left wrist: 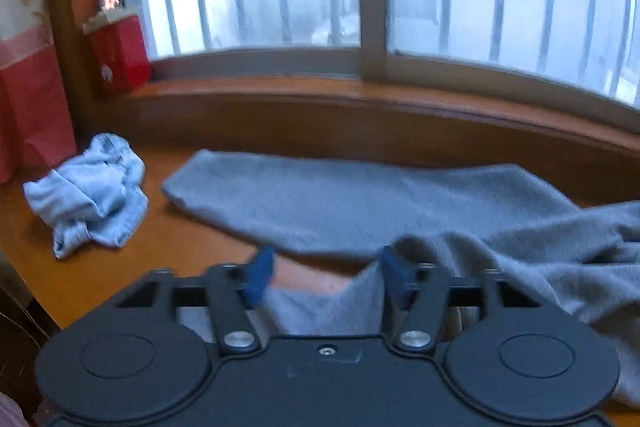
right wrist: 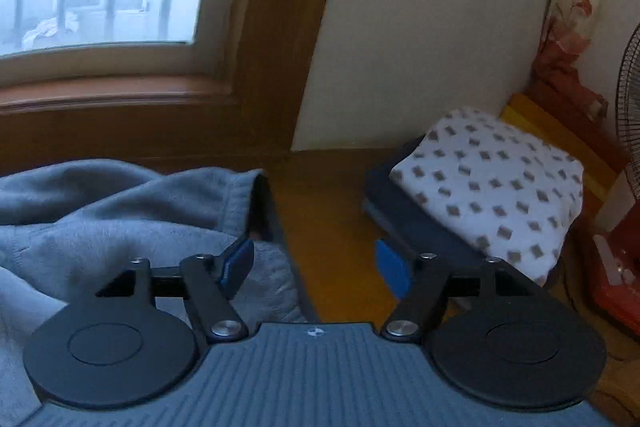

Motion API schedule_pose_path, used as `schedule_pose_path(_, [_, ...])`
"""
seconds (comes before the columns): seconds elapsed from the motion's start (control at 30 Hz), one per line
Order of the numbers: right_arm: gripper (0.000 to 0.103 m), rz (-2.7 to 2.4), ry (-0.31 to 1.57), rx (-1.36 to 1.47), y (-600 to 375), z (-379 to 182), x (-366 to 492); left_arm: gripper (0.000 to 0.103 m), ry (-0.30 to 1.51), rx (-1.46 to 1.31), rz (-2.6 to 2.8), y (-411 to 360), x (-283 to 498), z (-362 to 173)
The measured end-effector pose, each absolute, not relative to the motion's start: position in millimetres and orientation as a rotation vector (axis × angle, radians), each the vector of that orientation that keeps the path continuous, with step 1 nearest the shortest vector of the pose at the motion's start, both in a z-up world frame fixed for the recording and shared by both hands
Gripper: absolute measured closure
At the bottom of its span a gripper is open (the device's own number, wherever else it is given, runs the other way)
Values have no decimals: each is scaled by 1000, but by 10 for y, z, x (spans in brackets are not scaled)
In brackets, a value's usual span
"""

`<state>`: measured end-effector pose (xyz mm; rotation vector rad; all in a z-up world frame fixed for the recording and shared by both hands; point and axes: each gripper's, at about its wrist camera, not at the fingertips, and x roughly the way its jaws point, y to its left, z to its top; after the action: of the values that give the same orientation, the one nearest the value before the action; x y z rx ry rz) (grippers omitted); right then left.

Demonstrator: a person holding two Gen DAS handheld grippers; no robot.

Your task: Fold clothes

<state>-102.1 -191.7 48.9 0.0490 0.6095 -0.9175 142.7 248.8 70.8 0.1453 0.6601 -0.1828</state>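
A large grey fleece garment (left wrist: 360, 199) lies spread on the wooden table (left wrist: 180, 239) below the window, one long part flat and the rest rumpled to the right. My left gripper (left wrist: 327, 275) hangs low over its near edge, blue pads (left wrist: 260, 275) wide apart, with a flap of the grey cloth lying loosely between them and not pinched. In the right wrist view the same garment (right wrist: 120, 211) bunches at the left. My right gripper (right wrist: 316, 267) is open, its left finger above the garment's ribbed hem and bare table between the pads.
A crumpled pale blue cloth (left wrist: 88, 195) lies at the table's left. A red box (left wrist: 120, 55) stands on the windowsill and a red bag (left wrist: 32, 107) beside it. A folded stack topped by a white patterned piece (right wrist: 492, 187) sits right, near a fan (right wrist: 630, 107).
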Motion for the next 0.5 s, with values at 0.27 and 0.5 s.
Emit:
schedule_pose_path(0.27, [20,-593,592,75,-1374,495,-659,19,706,268,-247,2194,1447,541])
schedule_pose_path(0.5, [20,-309,659,66,-757,173,-232,14,704,370,-218,2173,1415,479])
